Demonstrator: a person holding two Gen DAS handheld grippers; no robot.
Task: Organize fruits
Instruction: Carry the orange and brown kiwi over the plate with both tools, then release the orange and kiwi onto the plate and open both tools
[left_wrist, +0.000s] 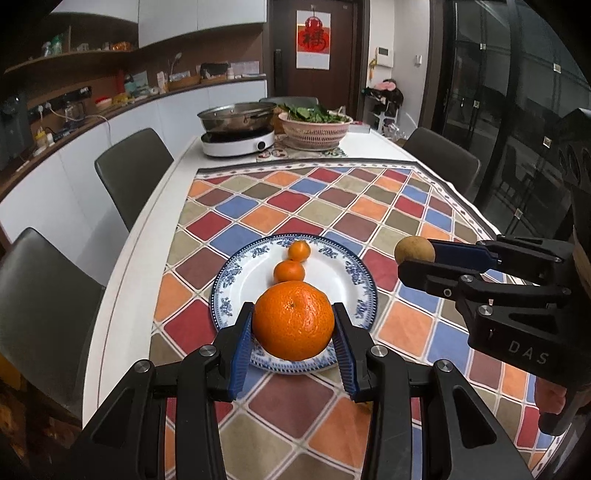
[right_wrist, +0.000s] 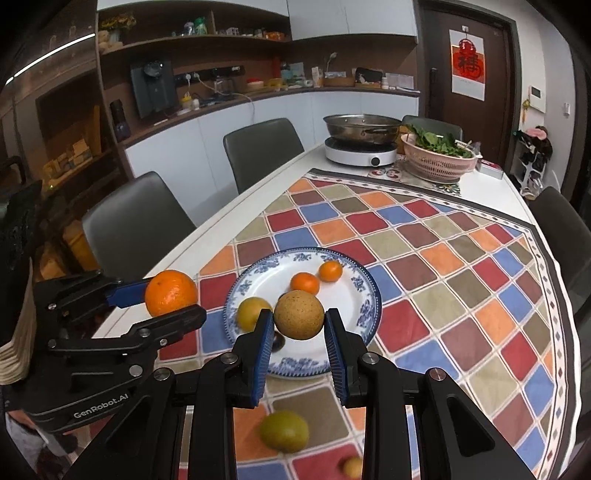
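Fruits are sitting partly on a blue-and-white patterned plate (left_wrist: 354, 275) and partly in the two handheld grippers above a chequered tablecloth (left_wrist: 332, 206). The left gripper (left_wrist: 293, 321) is clamping a large orange (left_wrist: 293, 319) between its blue pads, holding it over the near rim of the plate. The right gripper (right_wrist: 298, 320) is clamping a round brown fruit (right_wrist: 299, 314) the same way, also over the plate's near side. Two small mandarins (right_wrist: 304, 282) are lying on the plate, one just behind the other. A yellowish fruit (right_wrist: 251, 312) is resting at the plate's left edge, and something small and dark (right_wrist: 277, 341) is showing beside it, too hidden to name. A green fruit (right_wrist: 283, 430) and a small yellow fruit (right_wrist: 352, 467) are lying on the cloth nearer the camera, both blurred. A metal pan on a white cooker (left_wrist: 238, 142) and a pink basket of greens (left_wrist: 314, 129) are standing at the table's far end.
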